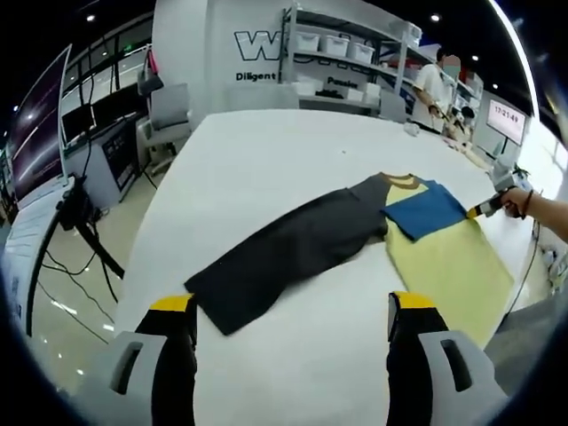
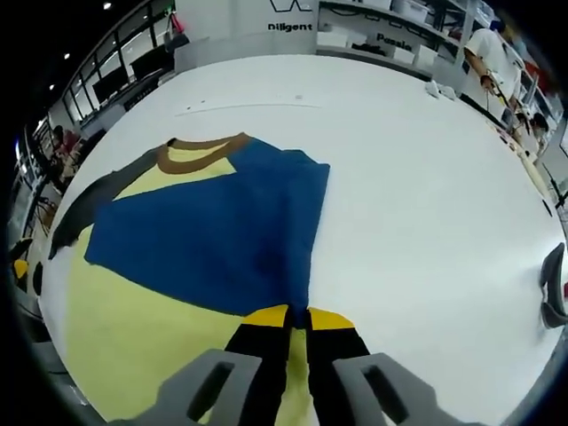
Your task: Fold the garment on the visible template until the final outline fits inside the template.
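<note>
while the right gripper (image 2: 297,318) has its jaws pinched on the blue panel's (image 2: 222,235) near corner, the garment's dark sleeve (image 1: 284,257) runs lengthwise toward the left gripper (image 1: 288,306), whose jaws stand wide and empty just short of its cuff, on the white table (image 1: 266,160).

left view: far, oblique | right view: close, overhead | shared: garment (image 1: 355,226) (image 2: 222,231)
</note>
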Motion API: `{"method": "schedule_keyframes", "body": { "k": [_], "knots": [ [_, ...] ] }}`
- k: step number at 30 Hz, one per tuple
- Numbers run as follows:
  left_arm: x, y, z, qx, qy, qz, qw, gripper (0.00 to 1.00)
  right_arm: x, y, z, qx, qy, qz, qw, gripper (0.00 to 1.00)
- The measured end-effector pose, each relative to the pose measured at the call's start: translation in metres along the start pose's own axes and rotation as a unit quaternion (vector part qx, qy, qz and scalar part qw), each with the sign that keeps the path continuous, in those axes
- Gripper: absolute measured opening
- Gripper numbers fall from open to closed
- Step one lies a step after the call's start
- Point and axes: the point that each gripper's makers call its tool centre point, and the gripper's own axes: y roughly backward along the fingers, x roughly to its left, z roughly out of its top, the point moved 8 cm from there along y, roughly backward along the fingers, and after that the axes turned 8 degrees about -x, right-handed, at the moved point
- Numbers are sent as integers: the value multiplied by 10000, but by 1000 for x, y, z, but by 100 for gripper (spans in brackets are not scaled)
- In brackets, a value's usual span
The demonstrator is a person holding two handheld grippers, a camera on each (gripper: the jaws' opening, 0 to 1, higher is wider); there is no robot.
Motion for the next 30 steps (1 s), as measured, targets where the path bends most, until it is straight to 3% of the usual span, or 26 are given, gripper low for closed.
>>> {"method": "schedule_keyframes", "body": {
  "k": [9,13,15,19,26,30],
  "knots": [
    [4,-1,-1,54,88,64,9999,85,-4,-1,0,-37,-85,8,10000,1],
    [4,-2,-3,76,129,76,9999,84,-2,2,2,-259,-313,45,9992,3],
    [4,-3,-4,81,145,74,9998,83,0,12,11,-857,-411,233,9952,10],
    [6,-4,-7,129,293,183,9993,81,8,27,15,-1213,-533,372,9905,26],
    [11,-7,-11,119,657,310,9973,78,28,52,17,-1541,-624,648,9840,49],
    [19,-13,-15,23,1054,476,9933,75,41,62,12,-1582,-682,845,9814,53]
  ]
}}
